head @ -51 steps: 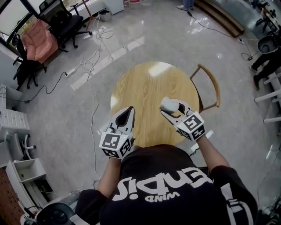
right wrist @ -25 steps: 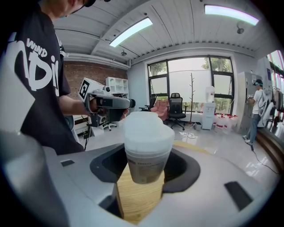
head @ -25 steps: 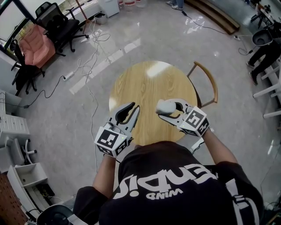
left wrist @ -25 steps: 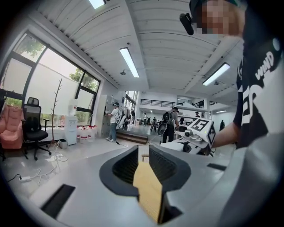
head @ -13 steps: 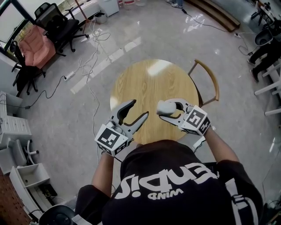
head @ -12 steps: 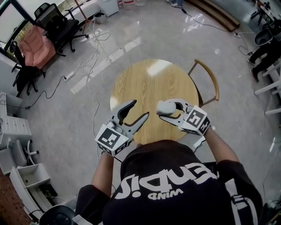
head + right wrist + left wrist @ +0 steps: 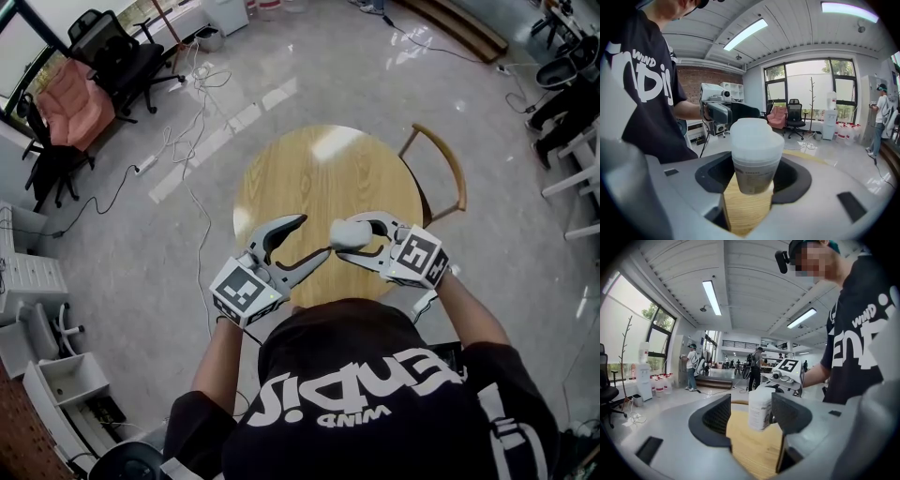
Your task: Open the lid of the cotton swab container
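Wooden table (image 7: 319,178) | glossy floor (image 7: 450,94) | left tool (image 7: 315,235) just opening, empty | right tool (image 7: 356,238) pinching container (image 7: 345,230)

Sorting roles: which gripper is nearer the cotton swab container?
Right. The right gripper holds the cotton swab container in its jaws; the left gripper, its jaws just opening and empty, points at it from alongside.

Black short-sleeved T-shirt (image 7: 366,412) with bold white lettering.

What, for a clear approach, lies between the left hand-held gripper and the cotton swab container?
Nothing: the left gripper view shows bare round wooden table between the left hand-held gripper, jaws just opened, and the white plastic cotton swab container.
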